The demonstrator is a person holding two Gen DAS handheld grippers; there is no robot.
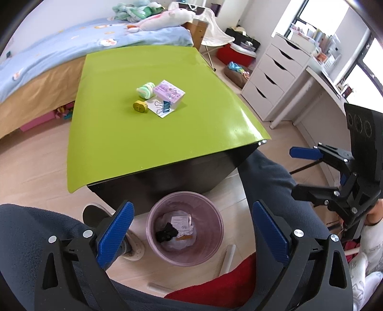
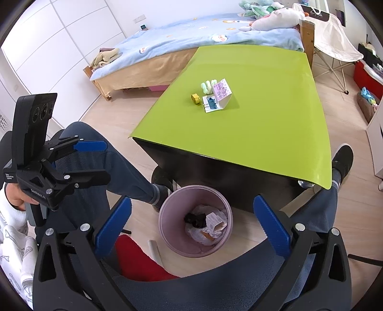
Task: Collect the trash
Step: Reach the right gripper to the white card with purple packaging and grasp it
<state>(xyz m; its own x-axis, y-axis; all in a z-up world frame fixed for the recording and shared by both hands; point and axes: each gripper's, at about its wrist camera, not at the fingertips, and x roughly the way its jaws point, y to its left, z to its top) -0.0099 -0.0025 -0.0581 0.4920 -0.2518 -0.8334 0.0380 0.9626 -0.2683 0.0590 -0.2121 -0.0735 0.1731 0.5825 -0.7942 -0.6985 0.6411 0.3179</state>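
We note a bed with blue bedding at upper left, plush toys on it. At upper right we record a white drawer unit and a folding chair.

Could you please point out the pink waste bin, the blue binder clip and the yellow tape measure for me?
pink waste bin (image 1: 210, 215), left wrist view, inner right wall.
blue binder clip (image 1: 166, 105), left wrist view, blue body.
yellow tape measure (image 1: 139, 106), left wrist view, top face.
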